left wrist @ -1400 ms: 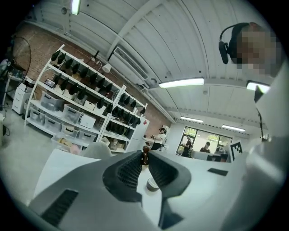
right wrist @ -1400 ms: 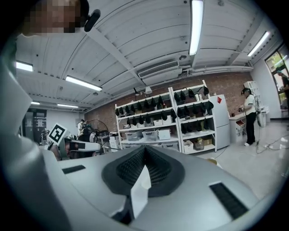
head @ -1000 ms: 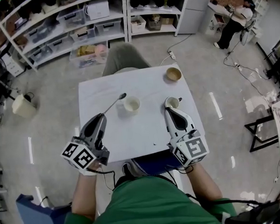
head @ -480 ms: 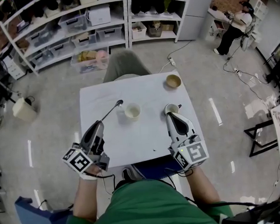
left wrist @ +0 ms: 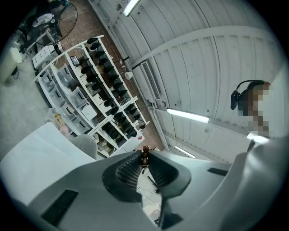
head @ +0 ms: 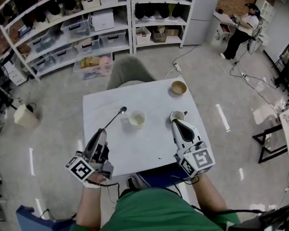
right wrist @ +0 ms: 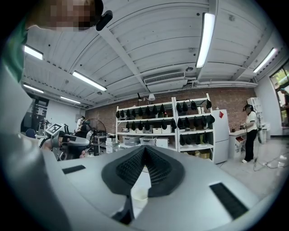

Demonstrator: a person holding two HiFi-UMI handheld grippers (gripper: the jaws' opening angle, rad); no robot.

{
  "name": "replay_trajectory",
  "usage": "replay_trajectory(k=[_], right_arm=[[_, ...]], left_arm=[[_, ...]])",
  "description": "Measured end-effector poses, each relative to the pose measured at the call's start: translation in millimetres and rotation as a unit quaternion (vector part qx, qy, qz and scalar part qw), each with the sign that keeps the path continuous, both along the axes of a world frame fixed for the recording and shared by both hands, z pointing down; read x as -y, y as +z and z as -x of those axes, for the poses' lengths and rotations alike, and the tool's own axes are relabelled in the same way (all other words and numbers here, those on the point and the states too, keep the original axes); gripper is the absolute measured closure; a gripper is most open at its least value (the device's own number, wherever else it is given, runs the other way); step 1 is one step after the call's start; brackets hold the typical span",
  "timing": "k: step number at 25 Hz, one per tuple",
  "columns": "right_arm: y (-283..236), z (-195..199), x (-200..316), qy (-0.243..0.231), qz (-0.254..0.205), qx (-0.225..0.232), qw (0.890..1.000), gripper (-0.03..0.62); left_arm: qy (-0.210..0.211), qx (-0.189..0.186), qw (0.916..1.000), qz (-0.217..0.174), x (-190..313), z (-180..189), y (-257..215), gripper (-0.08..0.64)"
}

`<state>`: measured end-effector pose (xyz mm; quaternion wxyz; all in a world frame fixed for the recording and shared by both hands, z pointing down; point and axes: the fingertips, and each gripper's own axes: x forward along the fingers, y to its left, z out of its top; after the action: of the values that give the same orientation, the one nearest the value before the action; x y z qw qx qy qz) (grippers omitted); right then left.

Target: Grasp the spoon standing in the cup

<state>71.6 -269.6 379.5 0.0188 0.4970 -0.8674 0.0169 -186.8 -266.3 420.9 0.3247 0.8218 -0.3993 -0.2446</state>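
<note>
We see the spoon (head: 115, 117), thin and metallic, out of the cup (head: 137, 119) at the centre of the head view. It slants from lower left to upper right, its handle end pinched in the left gripper (head: 103, 131) and its bowl just upper left of the cup, apart from it. The cup is white, upright and open-mouthed.

The left gripper (left wrist: 145, 161) has its ribbed fingers (left wrist: 128, 173) pressed together on the spoon (left wrist: 145, 152), whose dark brown knobbed end shows between them. The white worktop (left wrist: 31, 158) lies left, with storage shelves (left wrist: 86, 85) far beyond.
</note>
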Motion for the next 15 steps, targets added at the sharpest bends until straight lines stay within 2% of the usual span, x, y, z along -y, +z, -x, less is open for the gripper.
replay_trajectory(k=[5,11,15], right_arm=[[3.1,1.3,0.0,-0.002,0.004,-0.002,1.000,0.571],[2.4,1.5,-0.9,-0.004,0.006,-0.001,1.000,0.571],[0.8,1.1,-1.5,-0.003,0.004,-0.001,1.000,0.571]], left_arm=[[0.002,-0.025,0.9996,0.016,-0.2,0.0,8.0,0.503],[0.002,-0.027,0.9994,0.022,-0.7,-1.1,10.6,0.503],[0.005,-0.023,0.9996,0.013,-0.1,-2.6,5.4,0.503]])
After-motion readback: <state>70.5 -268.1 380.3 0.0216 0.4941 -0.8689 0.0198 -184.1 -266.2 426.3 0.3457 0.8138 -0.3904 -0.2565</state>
